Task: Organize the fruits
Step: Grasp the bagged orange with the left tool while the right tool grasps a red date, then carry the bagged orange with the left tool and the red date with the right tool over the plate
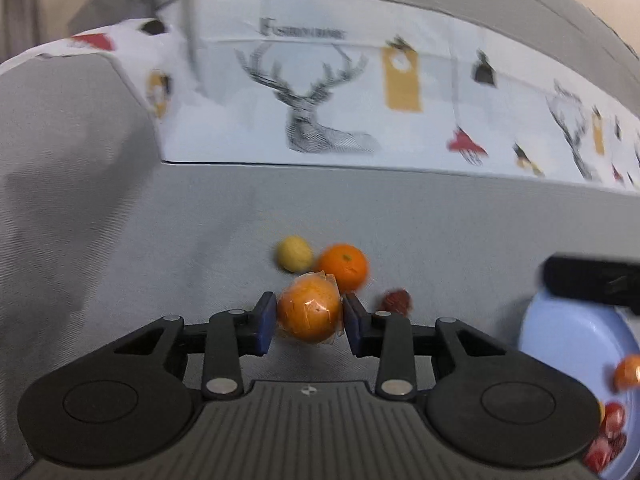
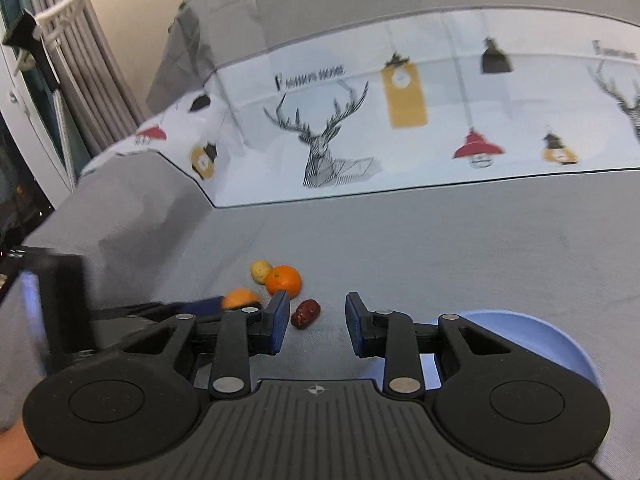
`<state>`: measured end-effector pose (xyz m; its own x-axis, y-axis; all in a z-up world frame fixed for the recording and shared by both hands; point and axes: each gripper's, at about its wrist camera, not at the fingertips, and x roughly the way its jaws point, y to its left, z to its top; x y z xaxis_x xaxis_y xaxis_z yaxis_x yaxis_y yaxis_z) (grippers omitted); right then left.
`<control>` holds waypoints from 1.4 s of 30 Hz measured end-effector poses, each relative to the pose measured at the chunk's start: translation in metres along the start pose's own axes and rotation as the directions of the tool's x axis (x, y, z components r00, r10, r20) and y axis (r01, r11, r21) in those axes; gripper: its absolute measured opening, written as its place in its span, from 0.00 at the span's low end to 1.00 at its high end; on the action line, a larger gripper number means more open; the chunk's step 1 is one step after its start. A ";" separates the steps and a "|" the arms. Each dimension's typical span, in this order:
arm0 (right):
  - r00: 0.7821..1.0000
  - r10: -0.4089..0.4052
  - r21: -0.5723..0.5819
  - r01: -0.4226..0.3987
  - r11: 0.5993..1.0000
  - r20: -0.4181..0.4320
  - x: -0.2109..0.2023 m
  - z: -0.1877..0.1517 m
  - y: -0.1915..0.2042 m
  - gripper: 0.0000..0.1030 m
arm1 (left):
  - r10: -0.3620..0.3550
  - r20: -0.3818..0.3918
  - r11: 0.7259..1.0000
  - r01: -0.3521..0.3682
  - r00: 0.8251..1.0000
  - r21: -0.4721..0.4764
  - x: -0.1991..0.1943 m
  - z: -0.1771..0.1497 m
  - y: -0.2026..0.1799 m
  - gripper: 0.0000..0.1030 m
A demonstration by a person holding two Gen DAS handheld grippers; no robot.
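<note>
A: How far along?
B: The blue plate (image 1: 568,340) already holds several fruits. Left gripper (image 1: 308,318) grasps a wrapped orange (image 1: 308,312) mid-sofa.
A: And the other?
B: Right gripper (image 2: 316,320) is released, empty; orange (image 2: 283,280), date (image 2: 305,313) and yellow fruit (image 2: 260,271) remain.

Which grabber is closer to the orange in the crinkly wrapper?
Left. The left gripper has the wrapped orange right between its fingers. The right gripper is empty, off to the orange's right side, nearer the red date.
</note>
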<state>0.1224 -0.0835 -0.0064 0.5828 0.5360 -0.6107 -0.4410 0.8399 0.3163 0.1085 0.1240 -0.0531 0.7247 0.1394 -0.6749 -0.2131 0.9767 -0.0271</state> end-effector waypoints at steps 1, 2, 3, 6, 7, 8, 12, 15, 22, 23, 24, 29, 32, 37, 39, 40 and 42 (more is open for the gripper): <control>1.000 -0.005 -0.004 0.005 1.000 -0.012 0.010 0.001 0.003 0.32 | 0.014 -0.005 1.000 -0.014 1.000 -0.020 -0.001 0.001 0.004 0.38; 1.000 -0.010 -0.008 0.010 1.000 -0.025 0.021 0.002 0.006 0.32 | 0.028 -0.013 0.999 -0.029 1.000 -0.036 0.001 0.001 0.007 0.38; 0.999 -0.013 -0.015 0.013 1.000 -0.042 0.033 0.002 0.010 0.32 | 0.042 -0.024 0.998 -0.043 0.999 -0.051 0.002 0.000 0.010 0.38; 0.997 -0.028 -0.036 0.026 0.999 -0.073 0.062 0.001 0.019 0.32 | 0.064 -0.041 0.995 -0.067 0.997 -0.080 0.005 0.002 0.017 0.38; 0.996 -0.032 -0.041 0.028 0.999 -0.083 0.071 0.001 0.022 0.32 | 0.065 -0.043 0.994 -0.069 0.997 -0.088 0.005 0.003 0.019 0.38; 0.995 -0.033 -0.043 0.029 0.999 -0.096 0.080 0.001 0.024 0.32 | 0.066 -0.044 0.993 -0.070 0.997 -0.095 0.006 0.004 0.021 0.38; 0.988 -0.056 -0.043 0.051 0.998 -0.141 0.105 -0.002 0.024 0.32 | 0.065 -0.052 0.992 -0.070 0.997 -0.107 0.008 0.004 0.023 0.38; 0.984 -0.077 -0.065 0.068 0.996 -0.162 0.115 -0.005 0.026 0.32 | 0.061 -0.050 0.991 -0.067 0.997 -0.114 0.008 0.004 0.025 0.39; 0.982 -0.102 -0.141 0.079 0.987 -0.159 0.112 -0.008 0.036 0.20 | 0.063 -0.035 0.989 -0.067 0.997 -0.131 0.004 0.004 0.027 0.38; 0.984 -0.104 -0.145 0.082 0.986 -0.147 0.106 -0.006 0.036 0.20 | 0.064 -0.025 0.989 -0.067 0.998 -0.133 0.001 0.005 0.027 0.38; 0.985 -0.106 -0.150 0.085 0.985 -0.134 0.100 -0.004 0.037 0.20 | 0.065 -0.012 0.989 -0.066 0.998 -0.133 -0.003 0.005 0.027 0.38; 0.996 -0.084 -0.152 0.078 0.985 -0.036 0.044 0.022 0.036 0.20 | 0.068 0.080 0.994 -0.061 0.994 -0.087 -0.028 0.007 0.014 0.39; 0.998 -0.064 -0.157 0.067 0.985 0.022 0.000 0.030 0.033 0.20 | 0.059 0.128 0.998 -0.056 0.990 -0.027 -0.043 0.006 0.000 0.39; 0.993 -0.065 -0.183 0.083 0.980 0.101 -0.062 0.024 0.017 0.20 | 0.045 0.184 0.997 -0.056 0.982 0.058 -0.068 0.007 -0.020 0.39; 0.990 -0.080 -0.153 0.098 0.983 0.119 -0.074 0.013 0.004 0.20 | 0.040 0.195 0.996 -0.055 0.980 0.071 -0.075 0.010 -0.025 0.39; 0.989 -0.091 -0.131 0.106 0.986 0.116 -0.076 0.006 -0.005 0.20 | 0.038 0.197 0.996 -0.054 0.980 0.077 -0.078 0.013 -0.027 0.39; 0.988 -0.134 -0.101 0.142 0.985 0.082 -0.073 -0.006 -0.019 0.20 | 0.038 0.201 0.995 -0.055 0.979 0.082 -0.085 0.019 -0.031 0.39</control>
<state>0.0839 -0.1391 0.0281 0.6906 0.4240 -0.5858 -0.4207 0.8945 0.1515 0.0662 0.0853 0.0192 0.8332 0.2062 -0.5131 -0.1982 0.9776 0.0709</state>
